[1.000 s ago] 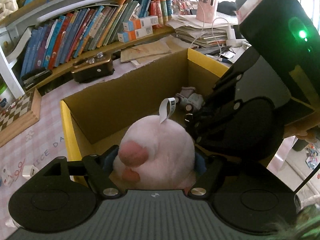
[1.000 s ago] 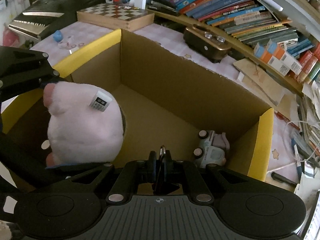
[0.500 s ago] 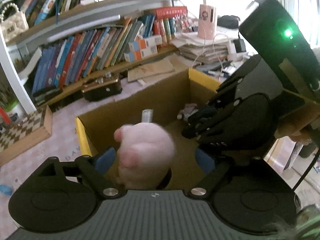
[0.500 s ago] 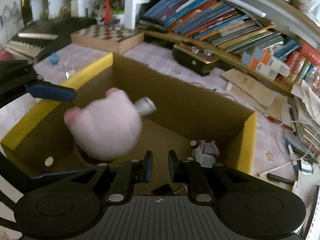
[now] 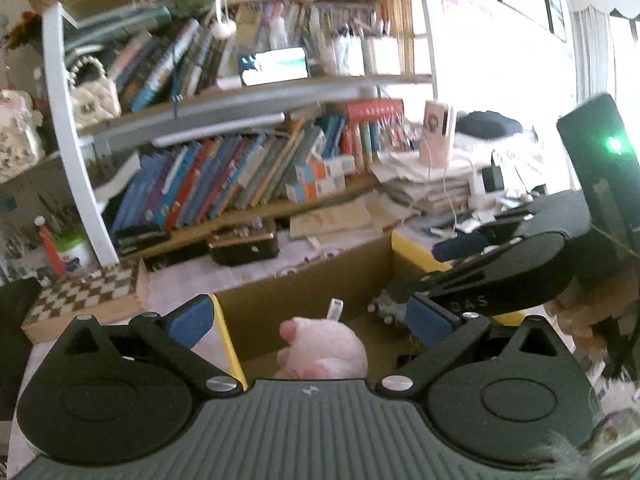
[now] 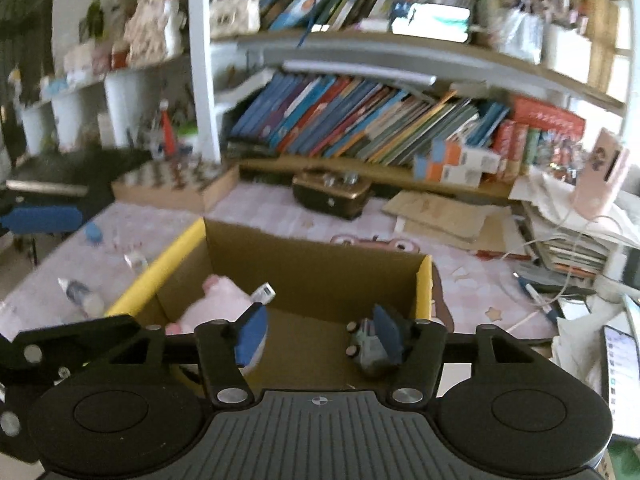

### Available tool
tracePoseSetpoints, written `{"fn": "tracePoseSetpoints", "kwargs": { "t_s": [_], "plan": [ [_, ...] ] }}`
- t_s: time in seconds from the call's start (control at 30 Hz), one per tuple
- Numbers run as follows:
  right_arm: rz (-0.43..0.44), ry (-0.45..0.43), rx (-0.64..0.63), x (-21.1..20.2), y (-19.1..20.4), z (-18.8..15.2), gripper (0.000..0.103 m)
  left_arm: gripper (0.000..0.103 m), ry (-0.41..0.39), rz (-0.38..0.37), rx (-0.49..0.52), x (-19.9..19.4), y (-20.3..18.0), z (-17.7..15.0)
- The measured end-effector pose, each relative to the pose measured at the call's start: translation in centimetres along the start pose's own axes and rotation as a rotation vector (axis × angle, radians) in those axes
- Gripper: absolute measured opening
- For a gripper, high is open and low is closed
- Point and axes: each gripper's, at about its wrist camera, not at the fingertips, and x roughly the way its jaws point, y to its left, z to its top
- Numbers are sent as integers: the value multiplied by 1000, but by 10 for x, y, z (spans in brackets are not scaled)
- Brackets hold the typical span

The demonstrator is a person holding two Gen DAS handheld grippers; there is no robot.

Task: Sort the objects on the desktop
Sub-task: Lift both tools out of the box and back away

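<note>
Below both grippers, the pink plush toy [image 5: 326,346] with a white sewn-in label lay on the floor of the open cardboard box [image 6: 320,276] with yellow-edged flaps, resting near the box's left wall in the right wrist view. The left gripper [image 5: 308,318] hung above the box with its jaws spread wide; they had just been opening, and nothing sat between its blue pads [image 5: 188,320], the plush lying loose beneath them. The right gripper [image 6: 320,330] was likewise parted, its jaws having just been opening, with only the bare box floor showing between its blue fingertips [image 6: 252,332]. A small grey toy car [image 6: 370,350] sat inside the box toward the right wall, apart from the plush. Around the box, on the pink checked table cover [image 6: 260,210], stood a wooden chessboard box [image 6: 176,186] and a dark brown and gold case [image 6: 330,194], in front of a shelf of leaning books [image 6: 360,120].
</note>
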Motion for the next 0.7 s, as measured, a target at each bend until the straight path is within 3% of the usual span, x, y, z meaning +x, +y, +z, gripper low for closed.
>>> {"fn": "tracePoseSetpoints", "kwargs": {
  "t_s": [0.37, 0.7],
  "plan": [
    [-87, -135, 73, -51, 16, -14, 74, 103, -95, 112, -127, -53, 21, -11],
    [-167, -140, 146, -76, 35, -39, 74, 103, -105, 139, -170, -86, 38, -35]
  ]
}}
